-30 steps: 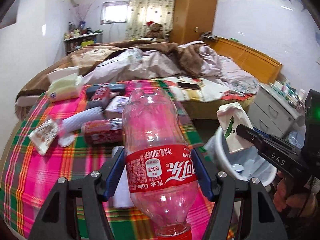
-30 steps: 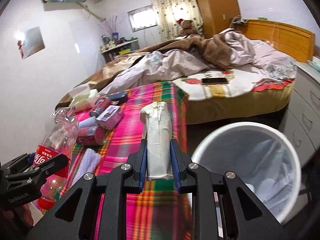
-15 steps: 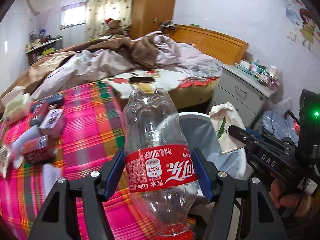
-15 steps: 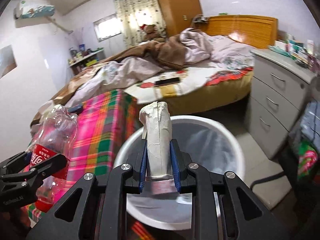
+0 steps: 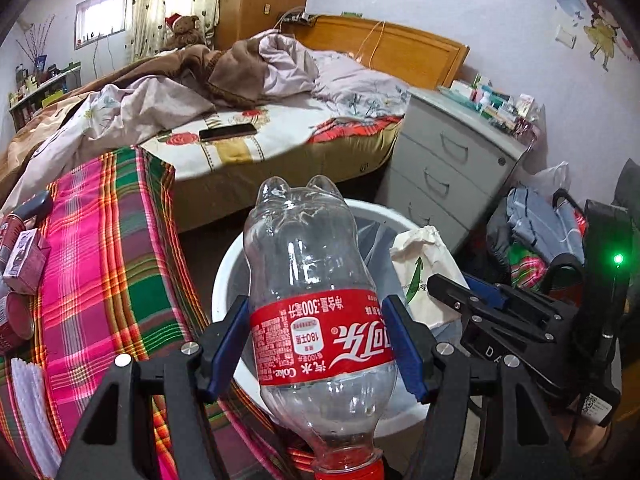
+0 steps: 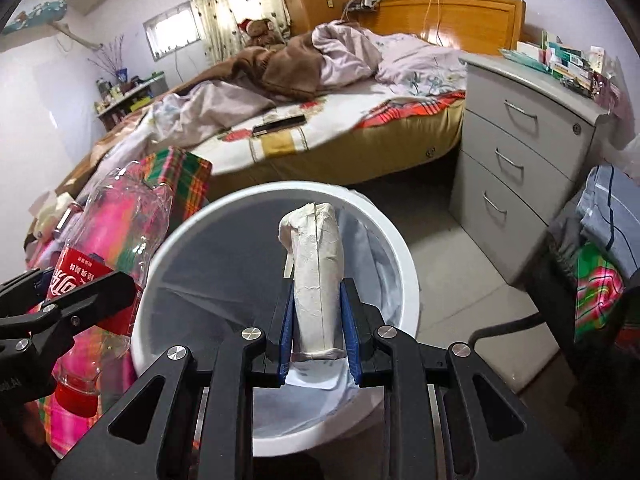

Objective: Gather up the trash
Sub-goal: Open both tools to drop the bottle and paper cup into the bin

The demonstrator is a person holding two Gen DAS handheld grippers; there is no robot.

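Both grippers have swung away from the plaid-covered bench (image 5: 108,248) since a second ago, when they hung over its clutter, and are now at the white waste bin (image 6: 404,264), which fills far more of each view than before. Beyond it lies the bed (image 5: 280,140) with rumpled bedding, a dark phone (image 5: 227,132) on its sheet, and a grey drawer cabinet (image 6: 520,160) just beside the bed. The bin is lined with a pale bag and stands on the floor between bench and cabinet. The left gripper (image 5: 318,340) is clamped around the red label of an empty clear cola bottle (image 5: 308,280), held cap toward the camera with its base over the bin's near rim. The right gripper (image 6: 317,328) is closed tight on a crumpled white paper packet (image 6: 316,264), which stands upright between the blue pads, over the bin's opening. In the left view the packet shows green print. Small red cans and a box (image 5: 24,256) remain on the bench at the left edge.
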